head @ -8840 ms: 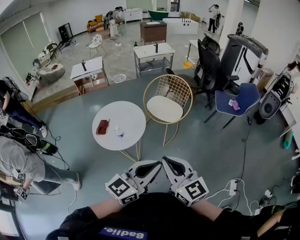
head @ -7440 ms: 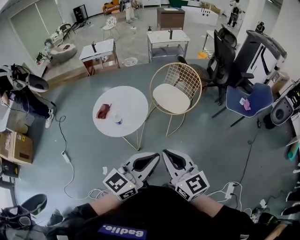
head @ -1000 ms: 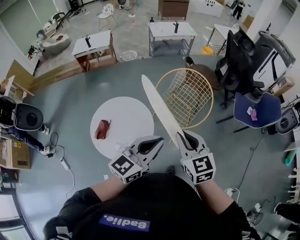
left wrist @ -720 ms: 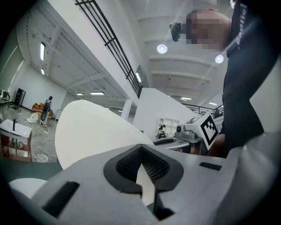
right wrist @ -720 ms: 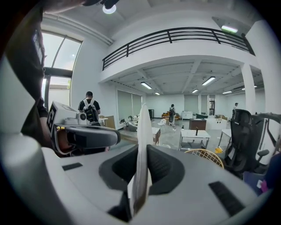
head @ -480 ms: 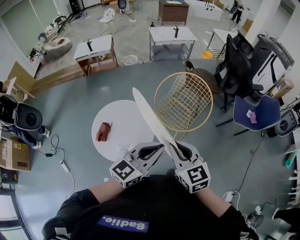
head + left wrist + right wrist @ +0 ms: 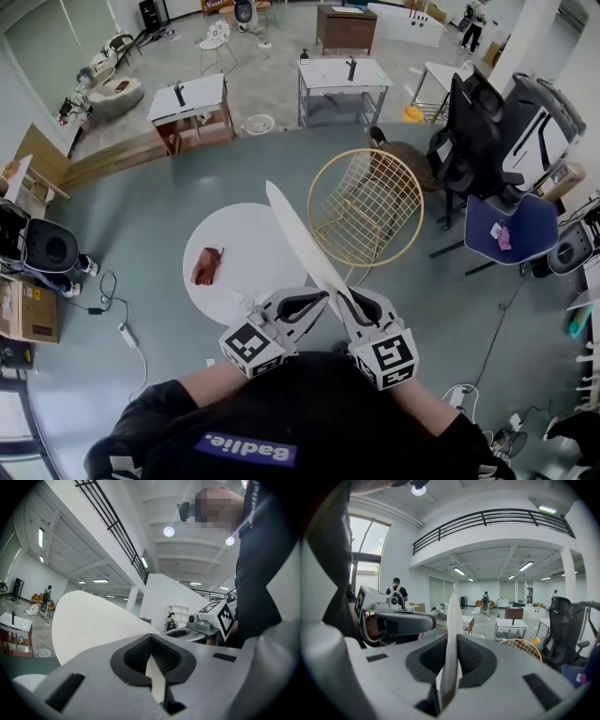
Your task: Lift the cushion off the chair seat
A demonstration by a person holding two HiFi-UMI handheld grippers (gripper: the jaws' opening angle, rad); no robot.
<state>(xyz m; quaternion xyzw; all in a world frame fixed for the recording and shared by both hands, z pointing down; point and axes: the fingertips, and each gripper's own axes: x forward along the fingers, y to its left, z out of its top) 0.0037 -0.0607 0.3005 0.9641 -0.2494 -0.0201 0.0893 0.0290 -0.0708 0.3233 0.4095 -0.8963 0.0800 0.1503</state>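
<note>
The flat white round cushion (image 7: 298, 239) is off the chair and stands on edge in the air over the white round table (image 7: 234, 281). My right gripper (image 7: 343, 302) is shut on its near rim, and the cushion (image 7: 452, 634) shows edge-on between the right gripper's (image 7: 449, 667) pads. My left gripper (image 7: 322, 300) meets the same rim from the left. A white sliver sits pinched between the left gripper's (image 7: 153, 670) jaws, with the cushion's broad face (image 7: 93, 620) behind. The gold wire chair (image 7: 367, 208) stands with its seat bare.
A dark red object (image 7: 204, 265) lies on the round table. Right of the wire chair are a black office chair (image 7: 469, 122) and a blue chair (image 7: 502, 220). Desks (image 7: 342, 73) stand farther back. Cables lie on the floor at left (image 7: 112, 309).
Seconds ago the cushion lay on the chair seat; now it is off it. Over the last second it came left and nearer to me, and the two grippers drew together at its rim.
</note>
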